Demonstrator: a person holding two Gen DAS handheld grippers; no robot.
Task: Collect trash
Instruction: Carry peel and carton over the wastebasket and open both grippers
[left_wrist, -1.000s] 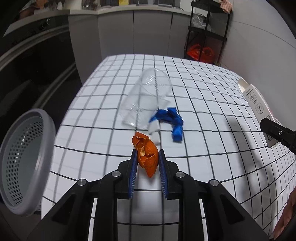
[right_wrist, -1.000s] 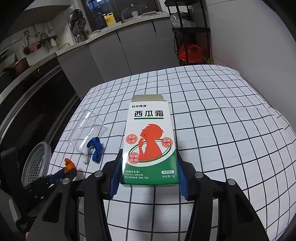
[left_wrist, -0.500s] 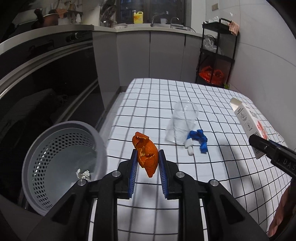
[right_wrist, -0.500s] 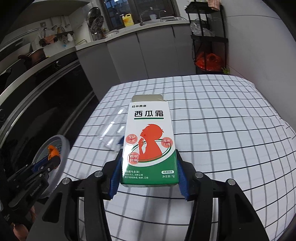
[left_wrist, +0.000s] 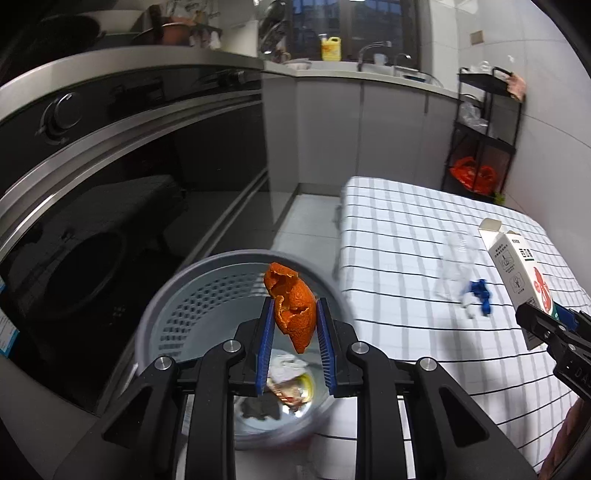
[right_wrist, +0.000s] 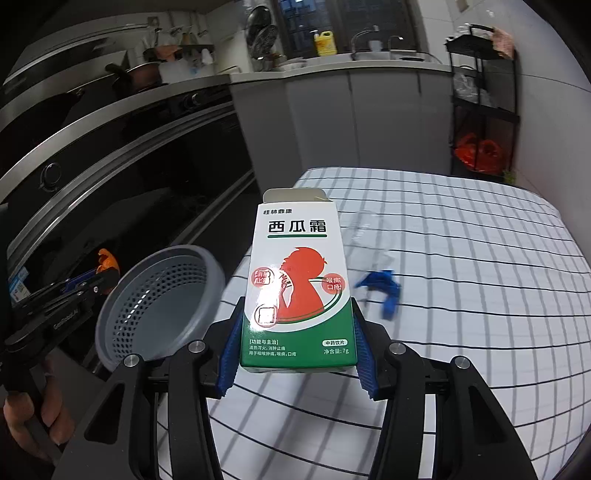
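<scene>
The left hand-held gripper (left_wrist: 294, 334) clamps one orange peel (left_wrist: 291, 304) above one grey basket (left_wrist: 177, 295). The right hand-held gripper (right_wrist: 295, 354) grips one medicine box (right_wrist: 299, 280); one clear cup (right_wrist: 365, 236) and one blue wrapper (right_wrist: 384, 288) lie beyond it on the table (right_wrist: 480, 295).

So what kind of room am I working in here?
Most likely a home kitchen. Along the back runs a counter with a sink tap and a yellow detergent jug, a pan sits above dark built-in appliances on the left, and the checked tablecloth covers a table beside them.
</scene>
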